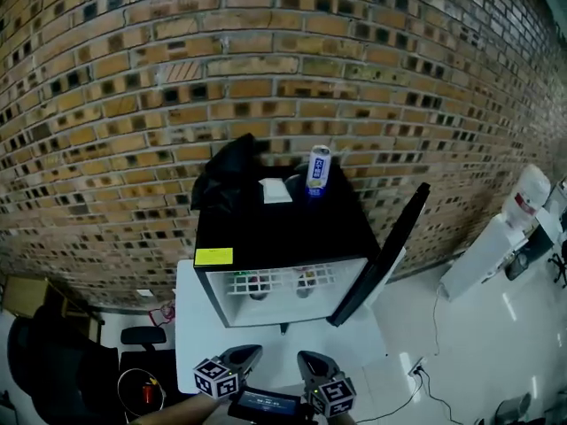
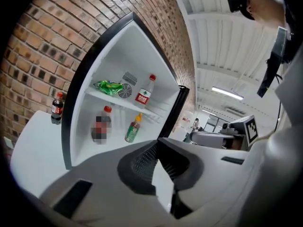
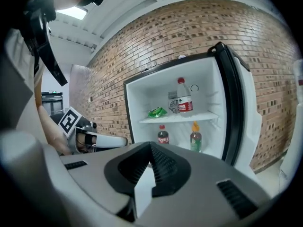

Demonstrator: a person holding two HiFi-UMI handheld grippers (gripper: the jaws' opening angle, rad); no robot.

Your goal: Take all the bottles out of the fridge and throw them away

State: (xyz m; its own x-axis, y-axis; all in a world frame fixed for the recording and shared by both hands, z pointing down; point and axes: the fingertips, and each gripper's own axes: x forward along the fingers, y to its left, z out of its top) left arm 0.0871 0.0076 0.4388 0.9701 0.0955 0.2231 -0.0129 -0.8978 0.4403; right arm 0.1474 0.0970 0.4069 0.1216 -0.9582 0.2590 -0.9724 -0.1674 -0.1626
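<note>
The fridge stands with its door swung open to the right, on a white table. Three bottles are held inside. On the upper shelf a clear bottle with a red cap and red label stands upright, with one green packet lying to its left. On the floor of the fridge a dark cola bottle stands at the left and a green bottle with a yellow cap at the right, both upright and apart from each other.

A fourth bottle, a second cola bottle, is seen only in the left gripper view. It stands on the table just outside the fridge's left wall.

Only the head view shows the fridge top in full. One blue-and-white drink container, one white box and one black bag rest there, and a yellow sticker is fixed at the near left edge. Little of the interior is shown from above.

The left gripper is held in front of the fridge with its jaws closed together and nothing gripped. The right gripper is likewise closed and empty, well short of the bottles.
</note>
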